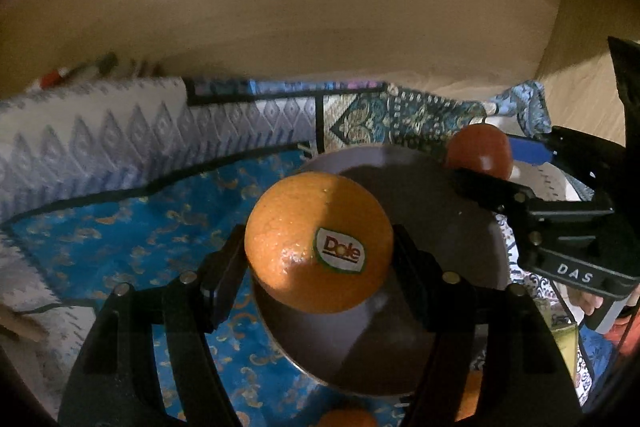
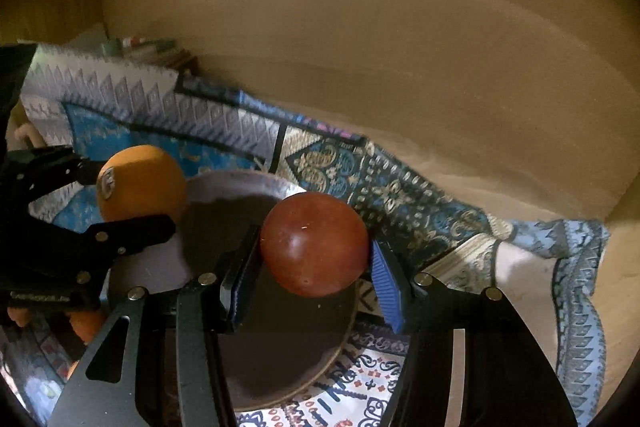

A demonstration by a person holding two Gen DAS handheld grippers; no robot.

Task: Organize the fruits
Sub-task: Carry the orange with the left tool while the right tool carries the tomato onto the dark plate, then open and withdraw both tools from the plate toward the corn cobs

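Note:
My left gripper (image 1: 318, 247) is shut on an orange (image 1: 316, 241) with a Dole sticker and holds it above the left part of a dark round plate (image 1: 452, 239). My right gripper (image 2: 314, 251) is shut on a dark red round fruit (image 2: 314, 243) above the same plate (image 2: 224, 195). The left gripper with the orange (image 2: 140, 183) shows at the left of the right wrist view. The right gripper with the red fruit (image 1: 478, 151) shows at the right of the left wrist view.
Patterned blue, grey and gold cloths (image 1: 120, 227) cover the surface under the plate. More orange fruit (image 1: 346, 419) lies at the lower edge near the plate. A plain beige wall (image 2: 400, 67) stands behind. Small items (image 1: 60, 75) sit at the far left.

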